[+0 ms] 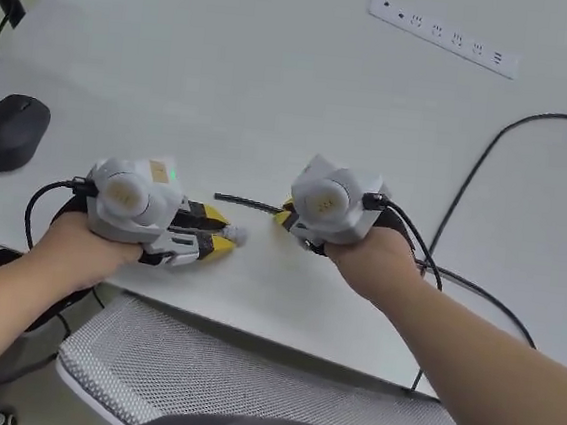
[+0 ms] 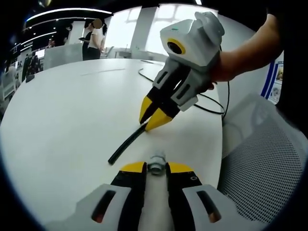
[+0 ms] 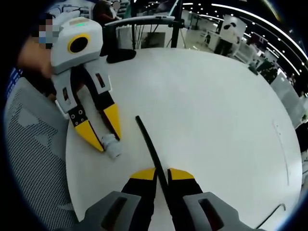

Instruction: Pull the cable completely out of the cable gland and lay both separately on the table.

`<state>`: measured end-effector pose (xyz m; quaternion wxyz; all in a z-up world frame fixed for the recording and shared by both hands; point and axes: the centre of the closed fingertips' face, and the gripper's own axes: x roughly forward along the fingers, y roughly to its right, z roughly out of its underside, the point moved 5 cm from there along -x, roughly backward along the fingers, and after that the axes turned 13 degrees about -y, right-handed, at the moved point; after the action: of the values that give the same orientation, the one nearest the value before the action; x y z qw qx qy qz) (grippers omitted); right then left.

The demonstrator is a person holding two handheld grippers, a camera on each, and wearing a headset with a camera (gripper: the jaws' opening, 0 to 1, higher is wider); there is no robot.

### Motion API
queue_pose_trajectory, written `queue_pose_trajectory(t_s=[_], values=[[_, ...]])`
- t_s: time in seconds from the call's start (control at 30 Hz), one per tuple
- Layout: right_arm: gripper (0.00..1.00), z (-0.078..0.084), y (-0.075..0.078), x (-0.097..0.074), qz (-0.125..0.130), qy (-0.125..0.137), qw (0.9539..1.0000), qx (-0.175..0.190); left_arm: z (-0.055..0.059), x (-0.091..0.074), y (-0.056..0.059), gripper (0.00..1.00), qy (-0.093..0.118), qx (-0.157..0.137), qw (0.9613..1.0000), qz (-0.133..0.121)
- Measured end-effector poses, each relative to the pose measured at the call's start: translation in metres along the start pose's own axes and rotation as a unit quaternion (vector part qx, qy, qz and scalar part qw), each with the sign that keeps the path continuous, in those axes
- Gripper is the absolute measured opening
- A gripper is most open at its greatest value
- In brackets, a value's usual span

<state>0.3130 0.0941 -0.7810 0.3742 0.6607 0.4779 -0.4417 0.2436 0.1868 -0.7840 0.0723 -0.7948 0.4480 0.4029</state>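
White table [image 1: 277, 71]; left gripper [image 2: 157, 167] pinches cable gland [image 2: 157, 159]; right gripper [image 3: 162, 173] clamps cable [image 3: 146, 137], free end beyond its jaws.

The cable [image 1: 249, 204] is lying thin, black and straight along the white surface [image 1: 275, 91], its free cut end pointing toward the left gripper [image 1: 226, 235] while the right gripper [image 3: 162, 172] is clamping it between its fingers [image 3: 144, 174]. The cable gland [image 2: 157, 162], small, pale grey and ribbed, is sitting pinched between the left gripper's fingers, apart from the cable's end.
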Motion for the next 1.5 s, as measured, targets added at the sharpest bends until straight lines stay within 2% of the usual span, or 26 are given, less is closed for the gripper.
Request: queue_pose_trajectory(t_s=[0.27, 0.53, 0.7, 0.77, 0.8, 0.83, 0.97, 1.03, 1.07, 1.2, 1.3, 1.37, 1.5], values=[[0.09, -0.003, 0.004, -0.010, 0.002, 0.007, 1.0000, 0.000, 0.000, -0.002, 0.000, 0.21, -0.004, -0.002, 1.0000, -0.003], [0.20, 0.002, 0.006, -0.025, 0.007, 0.021, 0.9997, 0.009, -0.003, -0.007, -0.003, 0.27, 0.003, -0.007, 0.9999, -0.010], [0.27, 0.010, 0.010, -0.043, 0.012, 0.039, 0.9983, 0.041, -0.006, -0.012, 0.000, 0.33, 0.007, -0.009, 0.9999, -0.011], [0.32, 0.012, 0.013, -0.051, 0.017, 0.052, 0.9966, 0.062, -0.008, -0.015, 0.001, 0.35, 0.013, -0.015, 0.9998, -0.009], [0.34, 0.015, 0.015, -0.057, 0.014, 0.062, 0.9948, 0.079, -0.010, -0.018, 0.002, 0.36, 0.019, -0.031, 0.9993, -0.005], [0.35, 0.016, 0.015, -0.063, 0.008, 0.075, 0.9927, 0.094, -0.013, -0.020, 0.004, 0.37, 0.023, -0.032, 0.9992, -0.007], [0.40, 0.027, 0.021, -0.081, 0.016, 0.090, 0.9898, 0.110, -0.022, -0.029, 0.010, 0.45, 0.037, -0.037, 0.9985, -0.017], [0.43, 0.033, 0.024, -0.091, 0.019, 0.103, 0.9857, 0.132, -0.025, -0.035, 0.012, 0.49, 0.040, -0.037, 0.9983, -0.023], [0.44, 0.034, 0.025, -0.097, 0.015, 0.119, 0.9821, 0.145, -0.027, -0.038, 0.014, 0.48, 0.042, -0.037, 0.9982, -0.022], [0.52, 0.044, 0.028, -0.117, 0.014, 0.141, 0.9773, 0.157, -0.035, -0.051, 0.016, 0.48, 0.051, -0.041, 0.9975, -0.028], [0.58, 0.052, 0.029, -0.134, 0.008, 0.172, 0.9686, 0.179, -0.040, -0.059, 0.018, 0.51, 0.058, -0.046, 0.9969, -0.027], [0.61, 0.059, 0.026, -0.142, 0.005, 0.179, 0.9664, 0.184, -0.043, -0.064, 0.019, 0.53, 0.062, -0.046, 0.9966, -0.028], [0.66, 0.074, 0.019, -0.155, 0.006, 0.196, 0.9614, 0.193, -0.053, -0.078, 0.020, 0.58, 0.088, -0.065, 0.9937, -0.025]])
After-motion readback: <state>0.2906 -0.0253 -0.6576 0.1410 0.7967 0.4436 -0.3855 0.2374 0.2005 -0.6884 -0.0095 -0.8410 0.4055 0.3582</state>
